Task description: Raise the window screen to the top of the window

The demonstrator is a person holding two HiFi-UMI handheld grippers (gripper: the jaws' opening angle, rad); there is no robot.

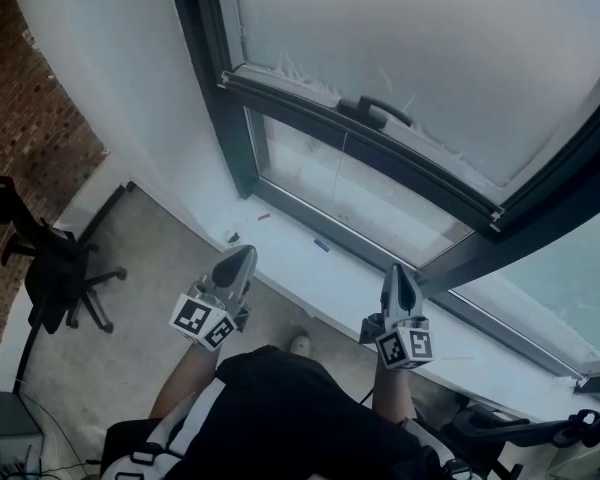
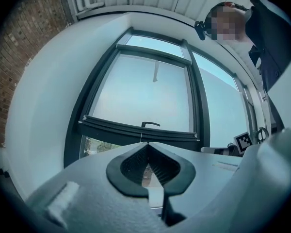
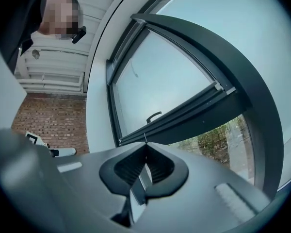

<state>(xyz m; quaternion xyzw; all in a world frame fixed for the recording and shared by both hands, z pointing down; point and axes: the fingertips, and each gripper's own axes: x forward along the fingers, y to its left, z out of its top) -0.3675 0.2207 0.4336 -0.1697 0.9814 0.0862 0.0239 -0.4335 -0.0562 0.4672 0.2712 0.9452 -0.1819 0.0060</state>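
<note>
Left tongs (image 1: 247,253): I read the jaws closed and empty, lower centre of the head view | Right tongs (image 1: 399,270): closed, empty, just right of centre | Window screen (image 1: 430,48): upper right, bottom bar with handle (image 1: 378,111) sitting low, clear glass strip beneath | Both tongs apart from the screen.

So: two grippers, the left gripper (image 1: 245,255) and the right gripper (image 1: 396,272), one window screen (image 1: 430,48) with one handle (image 1: 378,111), and one office chair (image 1: 45,268).
</note>
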